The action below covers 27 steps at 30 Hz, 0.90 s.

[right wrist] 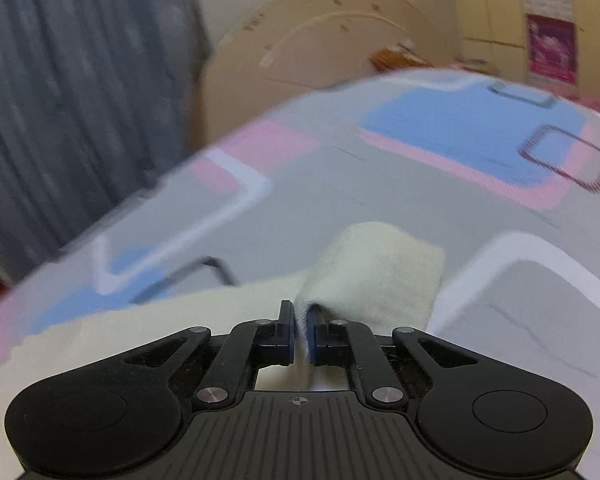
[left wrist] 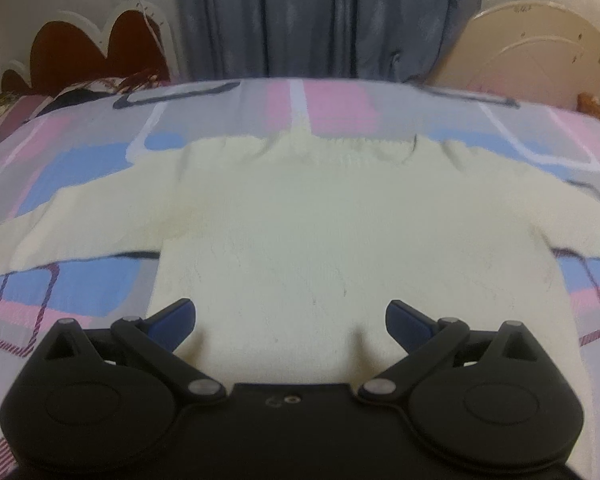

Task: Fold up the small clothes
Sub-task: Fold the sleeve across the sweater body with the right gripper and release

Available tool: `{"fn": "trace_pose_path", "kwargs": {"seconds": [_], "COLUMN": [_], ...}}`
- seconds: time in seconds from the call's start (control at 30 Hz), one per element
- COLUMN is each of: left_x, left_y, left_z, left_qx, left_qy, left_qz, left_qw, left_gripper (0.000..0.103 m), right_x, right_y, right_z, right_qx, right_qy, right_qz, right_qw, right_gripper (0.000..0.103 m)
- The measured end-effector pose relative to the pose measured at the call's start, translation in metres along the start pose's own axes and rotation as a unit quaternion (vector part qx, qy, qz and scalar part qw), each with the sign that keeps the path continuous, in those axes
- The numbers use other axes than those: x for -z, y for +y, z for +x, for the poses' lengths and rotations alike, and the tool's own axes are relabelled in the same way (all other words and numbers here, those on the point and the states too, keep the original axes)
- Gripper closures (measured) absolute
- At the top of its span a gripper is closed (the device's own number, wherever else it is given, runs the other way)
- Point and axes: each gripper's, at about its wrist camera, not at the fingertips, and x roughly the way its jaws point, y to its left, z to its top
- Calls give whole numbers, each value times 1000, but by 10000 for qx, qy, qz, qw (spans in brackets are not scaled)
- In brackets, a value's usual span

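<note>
A small cream knitted sweater [left wrist: 300, 216] lies flat on the bed, collar at the far side and both sleeves spread outward. My left gripper [left wrist: 291, 314] hovers over its lower hem, jaws wide apart and holding nothing. In the right wrist view one sleeve end [right wrist: 376, 272] of the cream sweater is lifted and curls over, pinched between the blue pads of my right gripper [right wrist: 299, 328], which is shut on it. The sweater body [right wrist: 160, 320] stretches away to the left of that gripper.
The bed sheet [left wrist: 80, 288] has pink, blue and grey blocks. A grey curtain [left wrist: 324, 16] hangs behind the bed, a dark red headboard [left wrist: 96, 48] stands at the far left, and a cream rounded board [left wrist: 540, 52] at the far right. Patterned bedding [left wrist: 80, 92] lies by the headboard.
</note>
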Motion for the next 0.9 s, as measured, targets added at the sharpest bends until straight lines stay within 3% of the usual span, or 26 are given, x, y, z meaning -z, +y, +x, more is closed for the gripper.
{"fn": "trace_pose_path", "kwargs": {"seconds": [0.13, 0.27, 0.43, 0.57, 0.6, 0.7, 0.8, 0.9], "left_x": [-6, -10, -17, -21, -22, -23, -25, -27], "left_y": [19, 49, 90, 112, 115, 115, 99, 69], "left_z": [-8, -13, -9, 0, 2, 11, 21, 30], "left_qx": [53, 170, 222, 448, 546, 884, 1166, 1498], "left_qy": [-67, -178, -253, -219, -197, -99, -14, 72], "left_qz": [-128, -302, -553, -698, -736, -800, -636, -369], "left_qw": [9999, 9992, 9979, 9963, 9956, 9928, 9911, 9880], "left_gripper": [3, 3, 3, 3, 3, 3, 3, 3], "right_x": [1, 25, 87, 139, 145, 153, 147, 136], "right_y": [68, 154, 258, 320, 329, 331, 312, 283], "right_z": [-19, -32, -28, -13, -11, -18, -34, -35], "right_qx": [-707, -1452, -2117, -2420, -2405, -2550, -2453, -1878], "right_qy": [-133, -71, 395, 1058, 1158, 1172, 938, 722], "right_qz": [-456, -1042, -1603, -1972, -2065, -2082, -2105, -2112], "right_qw": [9964, 9839, 9633, 9441, 9413, 9370, 9416, 9565], "right_gripper": [98, 98, 98, 97, 91, 50, 46, 46]}}
